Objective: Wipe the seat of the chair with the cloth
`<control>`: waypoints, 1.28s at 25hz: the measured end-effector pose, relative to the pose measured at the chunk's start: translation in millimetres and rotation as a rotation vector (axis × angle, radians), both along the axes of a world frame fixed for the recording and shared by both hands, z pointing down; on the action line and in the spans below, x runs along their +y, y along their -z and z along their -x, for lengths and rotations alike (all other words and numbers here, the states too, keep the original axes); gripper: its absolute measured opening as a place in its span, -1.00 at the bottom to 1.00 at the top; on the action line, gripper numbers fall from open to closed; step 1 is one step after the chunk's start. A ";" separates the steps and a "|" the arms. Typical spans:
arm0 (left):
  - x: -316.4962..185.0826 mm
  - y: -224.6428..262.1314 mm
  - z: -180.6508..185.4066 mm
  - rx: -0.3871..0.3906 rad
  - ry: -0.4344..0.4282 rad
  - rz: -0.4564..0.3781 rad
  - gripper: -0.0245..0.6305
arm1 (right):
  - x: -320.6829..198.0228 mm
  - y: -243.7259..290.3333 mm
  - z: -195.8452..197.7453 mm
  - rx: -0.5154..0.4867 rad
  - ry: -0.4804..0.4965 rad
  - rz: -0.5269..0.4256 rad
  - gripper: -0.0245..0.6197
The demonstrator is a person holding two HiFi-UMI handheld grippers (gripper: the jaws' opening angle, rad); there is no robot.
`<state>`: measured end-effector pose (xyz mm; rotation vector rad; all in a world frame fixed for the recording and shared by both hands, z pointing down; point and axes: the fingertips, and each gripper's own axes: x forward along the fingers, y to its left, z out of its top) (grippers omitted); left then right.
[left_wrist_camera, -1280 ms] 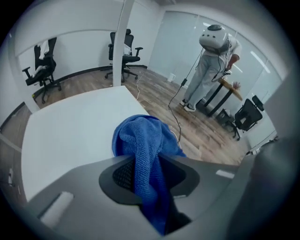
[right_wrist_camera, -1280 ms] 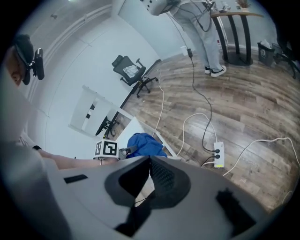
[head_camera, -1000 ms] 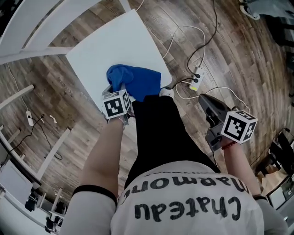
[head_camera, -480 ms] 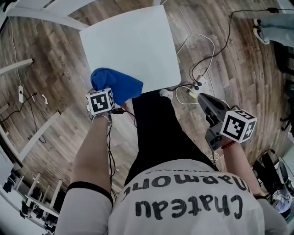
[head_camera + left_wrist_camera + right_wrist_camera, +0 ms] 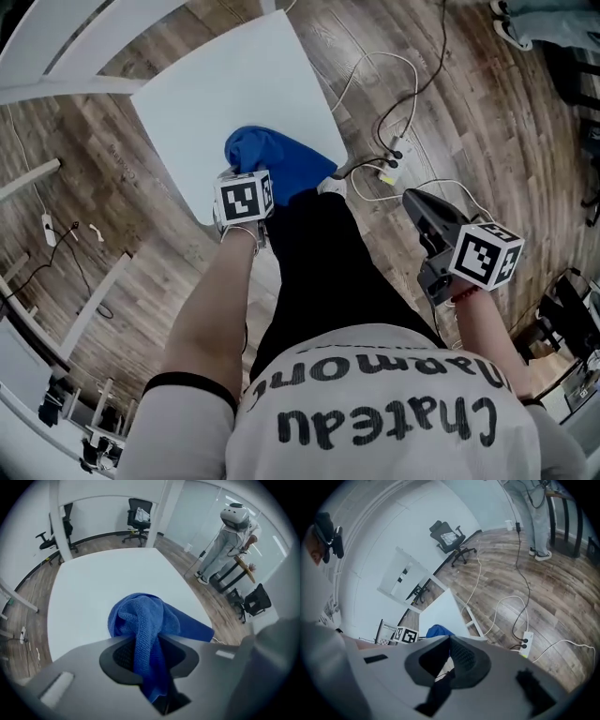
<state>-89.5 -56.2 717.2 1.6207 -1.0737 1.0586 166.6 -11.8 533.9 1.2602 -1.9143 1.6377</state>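
One blue cloth [image 5: 140, 613], clamped in left hand-held gripper [image 5: 146, 644], touches seat [image 5: 98, 585]

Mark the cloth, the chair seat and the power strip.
cloth [image 5: 145, 617]: left gripper view, bunched upper fold.
chair seat [image 5: 234, 94]: head view, bare white middle.
power strip [image 5: 526, 645]: right gripper view, its white body.

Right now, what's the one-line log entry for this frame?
left hand-held gripper: shut on blue cloth | cloth: bunched on white chair seat | right hand-held gripper: shut, empty, away from seat
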 end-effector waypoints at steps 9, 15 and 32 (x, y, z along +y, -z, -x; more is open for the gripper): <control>-16.4 2.7 -116.0 0.107 -0.331 0.018 -0.60 | 28.2 -1.1 -57.9 0.021 -0.176 0.018 -0.88; -9.9 2.2 -176.1 0.213 -0.428 -0.017 -0.59 | 40.8 -6.7 -72.0 0.027 -0.227 0.035 -0.88; 44.1 27.0 26.7 0.025 -0.149 -0.040 -0.59 | -26.1 -23.2 22.6 -0.121 -0.060 0.065 -0.88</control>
